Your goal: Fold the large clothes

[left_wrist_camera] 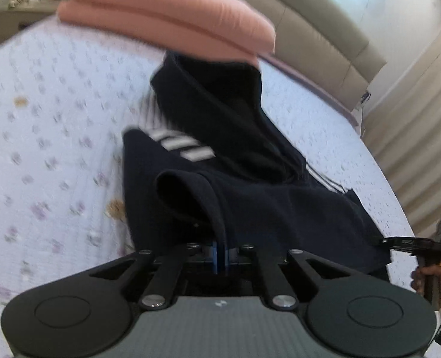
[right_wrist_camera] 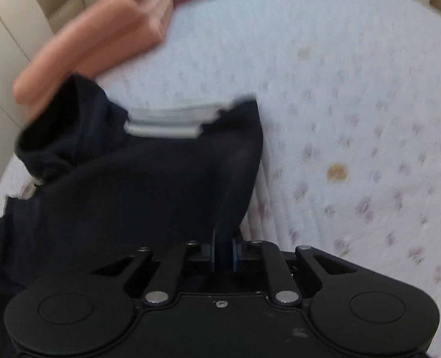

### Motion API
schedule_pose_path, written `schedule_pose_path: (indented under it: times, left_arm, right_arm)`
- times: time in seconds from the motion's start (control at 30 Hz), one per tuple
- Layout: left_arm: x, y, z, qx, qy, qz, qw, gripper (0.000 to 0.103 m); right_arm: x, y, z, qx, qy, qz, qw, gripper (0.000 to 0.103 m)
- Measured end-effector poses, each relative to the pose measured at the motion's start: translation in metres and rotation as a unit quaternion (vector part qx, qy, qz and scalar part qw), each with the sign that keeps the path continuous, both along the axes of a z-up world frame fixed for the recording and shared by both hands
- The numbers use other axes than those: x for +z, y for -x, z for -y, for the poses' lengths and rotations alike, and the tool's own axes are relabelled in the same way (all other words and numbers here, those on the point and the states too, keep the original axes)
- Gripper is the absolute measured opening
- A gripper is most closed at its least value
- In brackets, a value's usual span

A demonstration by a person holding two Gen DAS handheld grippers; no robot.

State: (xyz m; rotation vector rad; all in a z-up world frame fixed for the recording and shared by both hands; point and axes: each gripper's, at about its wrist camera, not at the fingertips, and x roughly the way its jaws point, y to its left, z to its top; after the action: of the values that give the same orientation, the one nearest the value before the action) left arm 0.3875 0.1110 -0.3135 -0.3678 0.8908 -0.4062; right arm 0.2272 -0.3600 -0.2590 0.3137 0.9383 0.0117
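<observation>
A dark navy garment (left_wrist_camera: 250, 185) with white stripes (left_wrist_camera: 184, 146) lies bunched on the bed, partly lifted. My left gripper (left_wrist_camera: 219, 256) is shut on a fold of its edge, which rises from between the blue pads. My right gripper (right_wrist_camera: 224, 253) is shut on another fold of the same garment (right_wrist_camera: 137, 185); its white stripes (right_wrist_camera: 166, 122) show blurred beyond. The right gripper also shows at the right edge of the left wrist view (left_wrist_camera: 411, 243), pinching the garment's far corner, with a hand behind it.
A folded pink blanket (left_wrist_camera: 166, 15) lies at the head of the bed, touching the garment's far end; it also shows in the right wrist view (right_wrist_camera: 95, 41). The bed sheet (left_wrist_camera: 41, 119) is pale with small flowers. A beige padded headboard (left_wrist_camera: 319, 26) and curtains (left_wrist_camera: 423, 137) stand beyond.
</observation>
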Motion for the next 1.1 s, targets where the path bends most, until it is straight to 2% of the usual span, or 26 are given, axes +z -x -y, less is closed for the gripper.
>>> schedule_pose_path:
  times: [0.03,0.1,0.13,0.17,0.23,0.27,0.3,0.33,0.37,0.4,0.43,0.5,0.6,0.7,0.8,0.9,1.0,1.1]
  left_arm:
    - [-0.003,0.0,-0.008,0.02,-0.007,-0.008,0.9997,0.005]
    - [-0.024,-0.004,-0.031,0.053,0.015,-0.055,0.9969,0.005]
    - [-0.031,-0.003,-0.038,0.061,0.03,-0.064,0.9956,0.005]
    - [-0.033,-0.001,-0.041,0.06,0.04,-0.062,0.9955,0.005]
    - [-0.026,0.003,-0.038,0.053,0.034,-0.039,0.9973,0.01]
    - [-0.02,0.004,-0.037,0.049,0.03,-0.029,0.9979,0.016]
    - [-0.014,0.003,-0.035,0.044,0.029,-0.024,0.9983,0.029]
    - [-0.007,-0.003,-0.033,0.038,0.029,-0.027,0.9985,0.039]
    - [0.0,-0.008,-0.03,0.034,0.024,-0.03,0.9987,0.063]
    - [0.009,-0.015,-0.027,0.029,0.015,-0.028,0.9991,0.079]
    - [0.019,-0.022,-0.024,0.017,0.003,-0.016,0.9997,0.082]
    - [0.04,-0.041,-0.014,-0.017,-0.02,0.012,0.9996,0.085]
    - [0.066,-0.086,-0.009,-0.04,-0.028,0.031,0.9983,0.085]
    - [0.087,-0.145,-0.008,-0.031,-0.024,0.054,0.9978,0.086]
    - [0.097,-0.211,-0.006,-0.019,-0.017,0.072,0.9971,0.086]
    - [0.086,-0.268,-0.001,-0.016,-0.012,0.042,0.9989,0.086]
    - [0.057,-0.316,0.003,0.001,-0.003,-0.006,1.0,0.083]
    - [0.022,-0.348,0.004,-0.007,0.033,-0.052,0.9981,0.079]
  right_arm:
    - [0.003,0.004,0.003,-0.004,0.008,0.016,1.0,0.007]
    - [-0.016,0.001,0.016,-0.03,-0.015,-0.017,0.999,0.009]
    - [-0.024,0.0,0.021,-0.04,-0.032,-0.028,0.998,0.011]
    - [-0.025,-0.001,0.022,-0.042,-0.035,-0.03,0.998,0.016]
    - [-0.014,-0.003,0.014,-0.033,-0.003,-0.032,0.999,0.032]
    - [-0.005,0.0,0.009,-0.026,0.018,-0.03,0.999,0.043]
    - [0.004,0.003,0.002,-0.015,0.041,-0.028,0.999,0.044]
    - [0.01,0.004,-0.004,-0.006,0.057,-0.025,0.998,0.049]
    - [0.018,0.006,-0.01,-0.001,0.065,-0.019,0.998,0.066]
    - [0.026,0.008,-0.015,0.002,0.07,-0.008,0.998,0.08]
    - [0.035,0.01,-0.021,0.005,0.07,0.013,0.997,0.081]
    - [0.05,0.007,-0.039,0.02,0.069,0.041,0.997,0.08]
    - [0.054,-0.009,-0.077,0.073,0.069,0.044,0.994,0.081]
    - [0.042,-0.025,-0.123,0.118,0.06,0.046,0.99,0.081]
    - [0.017,-0.041,-0.169,0.146,0.06,0.03,0.987,0.081]
    - [-0.007,-0.05,-0.205,0.153,0.076,0.011,0.985,0.081]
    - [-0.022,-0.049,-0.225,0.14,0.085,-0.01,0.986,0.084]
    - [-0.032,-0.039,-0.244,0.124,0.126,0.004,0.984,0.087]
